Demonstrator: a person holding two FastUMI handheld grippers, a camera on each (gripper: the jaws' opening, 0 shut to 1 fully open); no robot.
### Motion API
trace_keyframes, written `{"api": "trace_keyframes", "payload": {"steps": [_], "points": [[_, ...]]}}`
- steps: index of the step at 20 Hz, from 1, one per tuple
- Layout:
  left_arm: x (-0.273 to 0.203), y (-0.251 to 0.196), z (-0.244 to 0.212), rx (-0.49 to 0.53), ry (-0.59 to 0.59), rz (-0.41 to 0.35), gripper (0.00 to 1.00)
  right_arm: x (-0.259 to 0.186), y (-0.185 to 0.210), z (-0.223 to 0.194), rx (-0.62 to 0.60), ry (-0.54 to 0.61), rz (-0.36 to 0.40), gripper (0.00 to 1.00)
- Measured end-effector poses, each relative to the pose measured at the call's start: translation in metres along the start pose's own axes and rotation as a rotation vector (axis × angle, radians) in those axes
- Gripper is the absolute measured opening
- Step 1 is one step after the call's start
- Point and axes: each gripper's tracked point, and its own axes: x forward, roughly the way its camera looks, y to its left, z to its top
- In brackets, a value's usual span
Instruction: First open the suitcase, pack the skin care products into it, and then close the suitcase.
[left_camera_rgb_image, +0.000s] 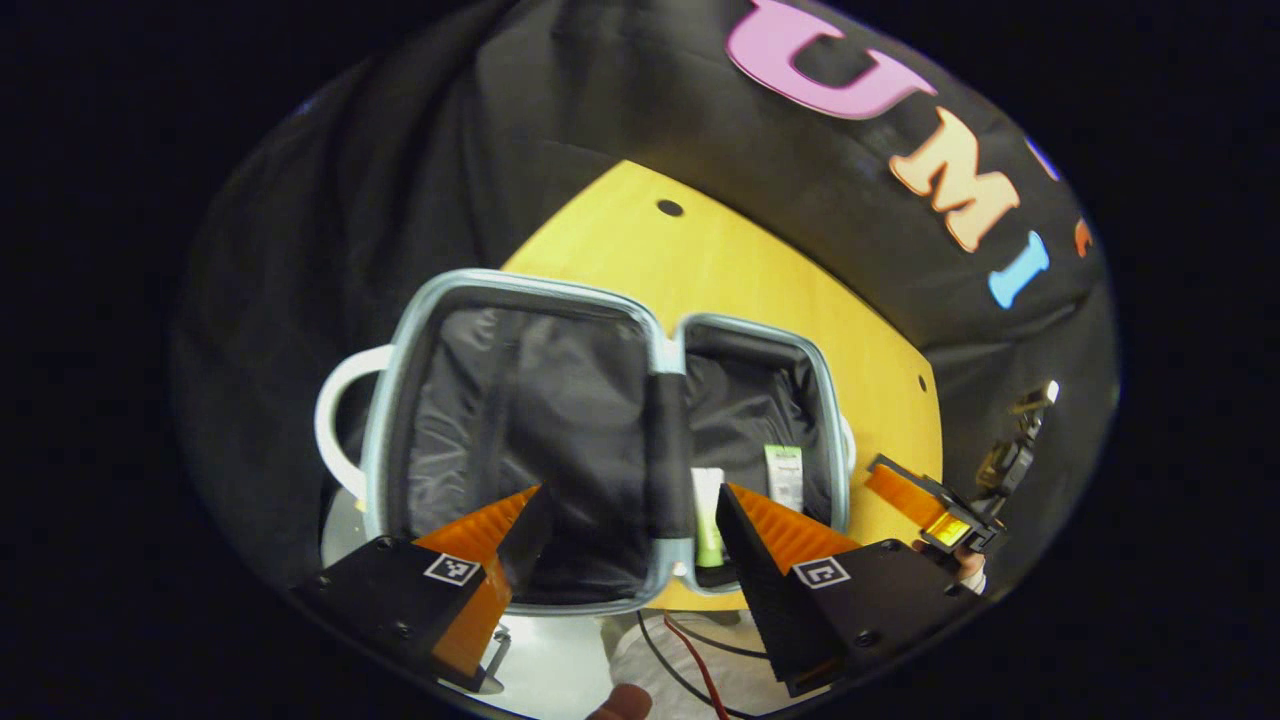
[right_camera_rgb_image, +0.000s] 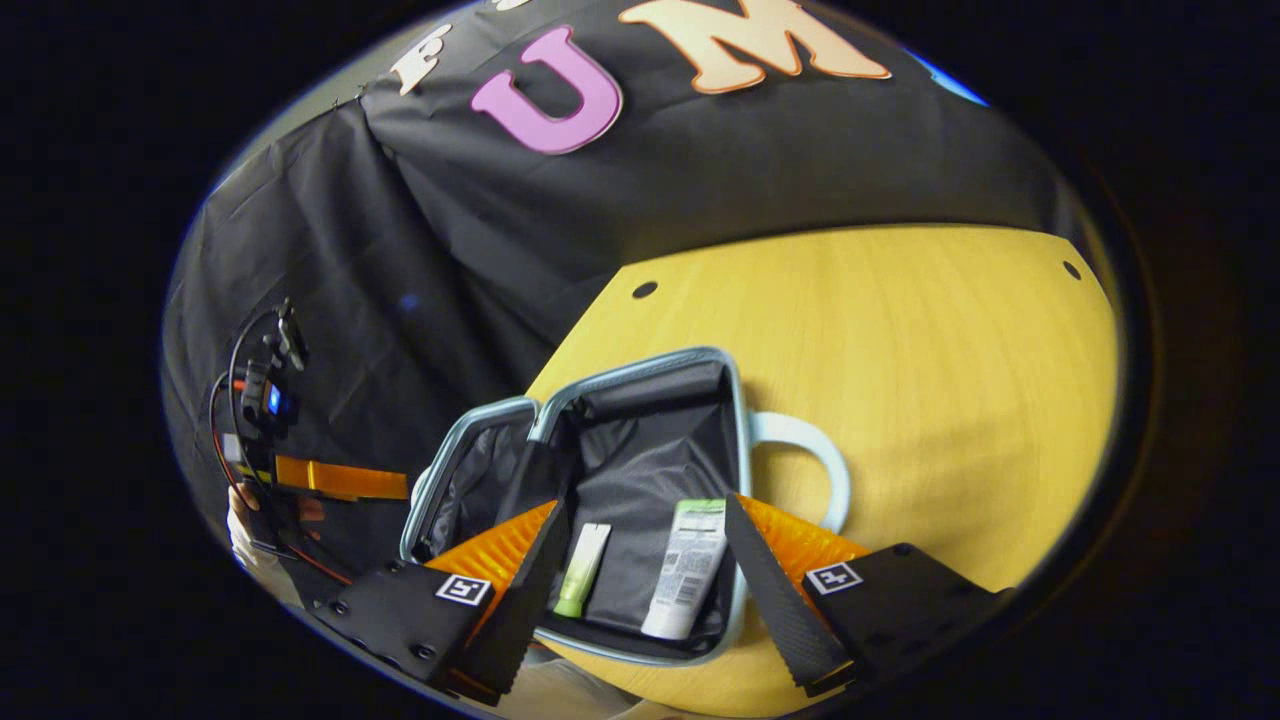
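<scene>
Right gripper view shows the pale-blue hard-shell suitcase (right_camera_rgb_image: 640, 500) lying open on the yellow wooden surface (right_camera_rgb_image: 900, 350), with a green-tipped tube (right_camera_rgb_image: 583, 570) and a white tube (right_camera_rgb_image: 685, 570) inside one half. Closing looks next: catch the far lid rim and swing it over evenly. Right gripper (right_camera_rgb_image: 640, 555) and left gripper (left_camera_rgb_image: 630, 530) hover above, fingers spread, grasping nothing.
</scene>
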Motion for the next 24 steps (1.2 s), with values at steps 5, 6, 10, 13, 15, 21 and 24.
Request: {"api": "trace_keyframes", "payload": {"steps": [5,6,10,13,15,21,24], "points": [[-0.033,0.091,0.037,-0.107,-0.083,0.104,0.97,-0.027,-0.036,0.020,0.034,-0.093,-0.070,0.98],[-0.033,0.109,0.039,-0.129,-0.090,0.129,0.97,-0.034,-0.042,0.023,0.040,-0.109,-0.089,0.98],[-0.023,0.177,0.031,-0.226,-0.090,0.194,0.96,-0.060,-0.067,0.029,0.051,-0.146,-0.158,0.98],[-0.001,0.198,0.017,-0.284,-0.063,0.169,0.97,-0.072,-0.073,0.033,0.036,-0.172,-0.184,0.98],[0.016,0.211,0.013,-0.301,-0.063,0.151,0.96,-0.076,-0.072,0.035,0.045,-0.190,-0.184,0.98],[0.063,0.220,0.002,-0.370,-0.069,0.041,0.79,-0.090,-0.077,0.032,0.038,-0.203,-0.216,0.98],[0.069,0.218,-0.002,-0.409,-0.061,0.016,0.57,-0.095,-0.081,0.031,0.057,-0.209,-0.225,0.98]]}}
